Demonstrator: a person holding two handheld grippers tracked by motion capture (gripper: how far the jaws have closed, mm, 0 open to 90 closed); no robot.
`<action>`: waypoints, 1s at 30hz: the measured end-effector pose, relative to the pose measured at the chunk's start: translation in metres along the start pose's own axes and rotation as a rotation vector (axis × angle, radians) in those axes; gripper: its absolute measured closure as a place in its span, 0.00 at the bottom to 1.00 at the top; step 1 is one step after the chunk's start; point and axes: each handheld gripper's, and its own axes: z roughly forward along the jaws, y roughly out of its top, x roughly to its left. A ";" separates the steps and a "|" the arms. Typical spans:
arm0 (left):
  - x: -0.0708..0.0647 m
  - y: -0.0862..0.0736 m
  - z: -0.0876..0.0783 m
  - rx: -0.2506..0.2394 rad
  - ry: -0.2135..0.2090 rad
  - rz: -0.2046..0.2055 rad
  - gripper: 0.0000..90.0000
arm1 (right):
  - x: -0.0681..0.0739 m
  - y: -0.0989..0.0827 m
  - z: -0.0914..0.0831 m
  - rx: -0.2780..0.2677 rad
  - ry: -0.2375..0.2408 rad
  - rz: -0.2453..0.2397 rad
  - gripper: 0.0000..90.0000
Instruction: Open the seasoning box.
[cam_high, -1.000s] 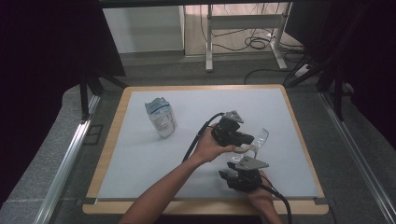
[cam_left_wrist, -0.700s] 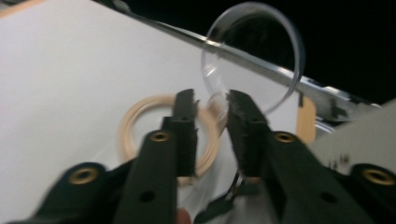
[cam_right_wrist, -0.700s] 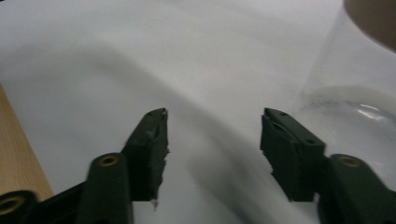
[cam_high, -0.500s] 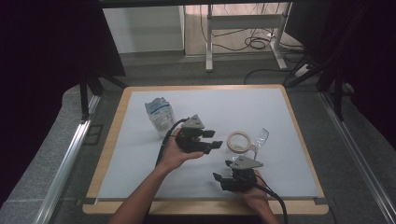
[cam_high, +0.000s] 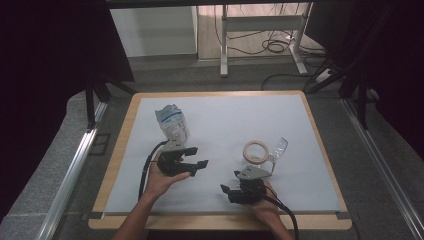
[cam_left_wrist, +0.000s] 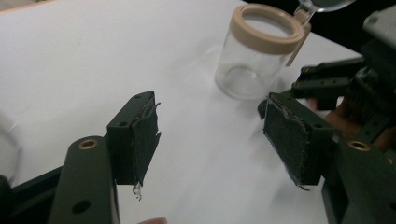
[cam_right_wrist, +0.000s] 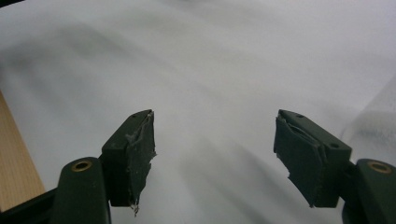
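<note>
Clear plastic jar (cam_high: 256, 151) with a tan rim stands upright on the white table cover (cam_high: 225, 115), its hinged lid (cam_high: 280, 148) flipped open, both grippers off it.

Left gripper (cam_high: 195, 157) is held above the cover just below a crumpled white-and-blue pouch (cam_high: 171, 122), well left of the jar; its jaws have just been opening and stand apart with nothing between them. In the left gripper view the jar (cam_left_wrist: 259, 56) sits ahead of the spread pads (cam_left_wrist: 144, 140). Right gripper (cam_high: 227, 192) hovers near the front edge, below the jar, jaws released and bare; its own view looks past them onto white cover (cam_right_wrist: 210, 70).
</note>
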 end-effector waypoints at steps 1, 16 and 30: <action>0.003 -0.006 -0.004 0.004 0.016 -0.005 0.39 | 0.001 0.004 0.002 -0.008 0.004 0.001 0.33; 0.016 -0.032 -0.020 -0.008 0.087 -0.043 0.39 | 0.004 0.033 0.027 -0.044 0.019 0.001 0.33; 0.025 -0.041 -0.030 -0.014 0.126 -0.087 0.39 | 0.008 0.032 0.027 -0.045 0.039 -0.014 0.33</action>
